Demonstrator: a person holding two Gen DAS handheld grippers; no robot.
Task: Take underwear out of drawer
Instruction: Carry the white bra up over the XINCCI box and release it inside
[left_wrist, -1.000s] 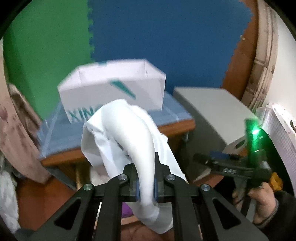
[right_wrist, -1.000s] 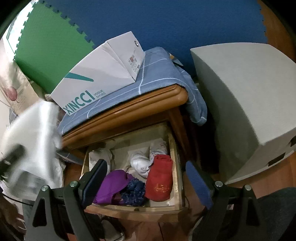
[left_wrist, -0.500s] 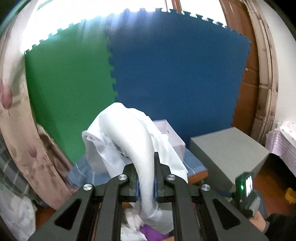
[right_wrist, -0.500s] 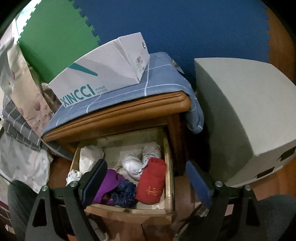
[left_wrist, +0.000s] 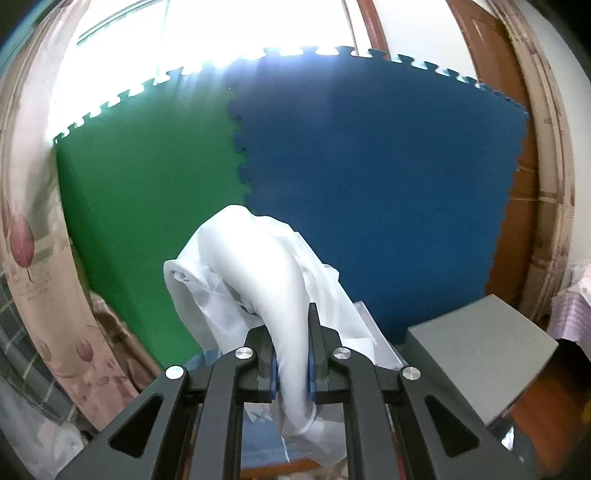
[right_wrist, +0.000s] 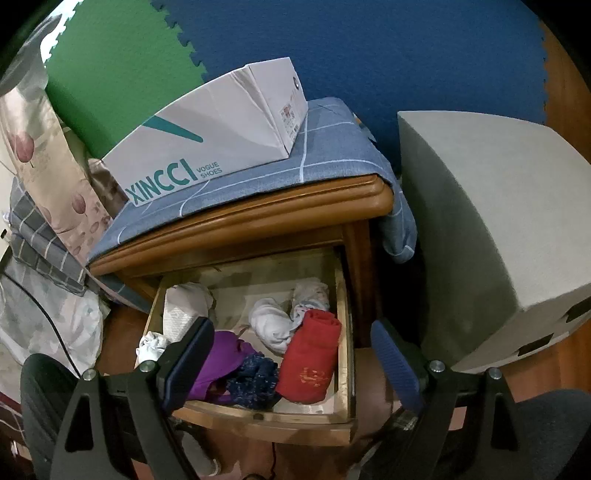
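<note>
Blue and green foam wall (left_wrist: 332, 177), left claw (left_wrist: 291, 363) clamped on white underwear (left_wrist: 266, 280), right claw (right_wrist: 295, 354) spread wide above open drawer (right_wrist: 343, 295).

White underwear (left_wrist: 258, 280) pinched in left gripper (left_wrist: 290, 363), draped high against the mats. Drawer (right_wrist: 258, 417) pulled open, holding red (right_wrist: 310, 362), purple (right_wrist: 221, 358), white (right_wrist: 271, 325) bundles.
</note>
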